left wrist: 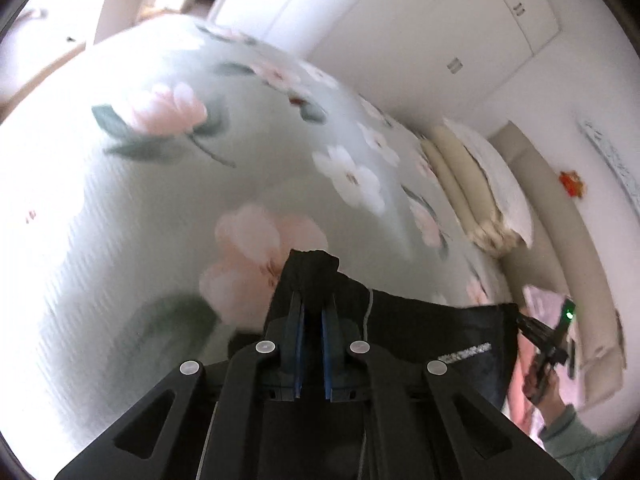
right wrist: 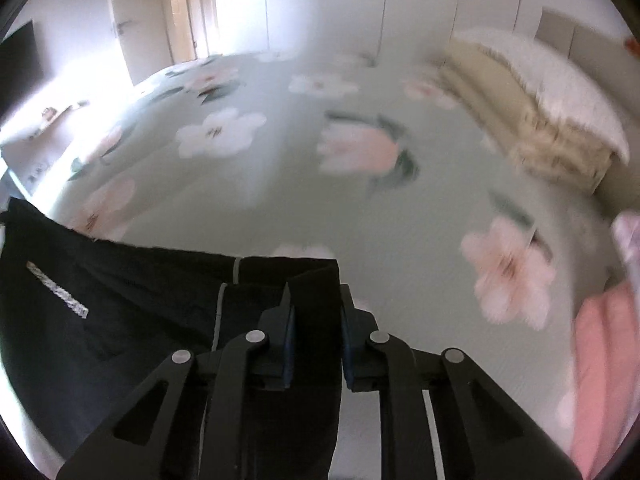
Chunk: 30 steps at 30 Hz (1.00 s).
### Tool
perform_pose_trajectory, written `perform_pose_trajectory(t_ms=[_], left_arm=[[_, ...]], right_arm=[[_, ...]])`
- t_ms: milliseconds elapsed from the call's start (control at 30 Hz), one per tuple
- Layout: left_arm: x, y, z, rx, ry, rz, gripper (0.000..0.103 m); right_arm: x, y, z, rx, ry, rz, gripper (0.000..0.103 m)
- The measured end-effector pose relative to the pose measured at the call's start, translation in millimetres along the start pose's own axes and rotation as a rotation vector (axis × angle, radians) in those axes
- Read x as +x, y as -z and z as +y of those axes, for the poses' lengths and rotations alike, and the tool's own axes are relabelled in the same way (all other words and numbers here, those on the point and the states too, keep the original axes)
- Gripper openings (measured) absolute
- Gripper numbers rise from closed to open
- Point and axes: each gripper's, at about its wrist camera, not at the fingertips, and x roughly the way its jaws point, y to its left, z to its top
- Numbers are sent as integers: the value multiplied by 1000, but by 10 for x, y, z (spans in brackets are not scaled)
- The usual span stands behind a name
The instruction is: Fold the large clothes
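Both tongs, left (left wrist: 313, 300) and right (right wrist: 314, 300), pinch a black garment (right wrist: 120, 312), seemingly trousers; blur hides detail.

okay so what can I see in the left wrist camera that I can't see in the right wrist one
Only the left wrist view shows the right gripper from outside, at the garment's far corner, with the hand behind it and a green light. Only the right wrist view shows a dark screen by the door and pink clothing. Both show the black garment stretched between the shut grippers, left gripper included, the floral bedspread, the beige bedding stack and the white wardrobes.
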Motion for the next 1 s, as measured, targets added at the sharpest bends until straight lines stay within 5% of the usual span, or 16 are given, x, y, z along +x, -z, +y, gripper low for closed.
perform_pose_trajectory(t_ms=[133,233,367,433,500,567,667,767,1000], left_arm=[[519,52,265,-58,-132,110,7],[915,268,438,-87,-186,208,8],[1016,341,543,-123,-184,186,19],[1003,325,598,-137,-225,188,53],[879,320,667,-160,-243,160,60],[714,279,707,-174,-233,128,59],[337,200,718,-146,-356,44,59],[26,155,797,-188,-369,1,55],[-378,589,-360,53,-193,25,56]], right_arm=[[592,-30,119,9,39,102,20],[1127,218,237,24,13,262,20],[1387,405,365,6,18,329,22],[1405,373,305,48,12,355,24],[1412,355,222,91,-8,379,35],[1337,339,91,143,-9,384,51],[1012,305,-164,242,-36,326,52],[556,315,-307,311,-48,252,57],[-445,512,395,179,-225,184,57]])
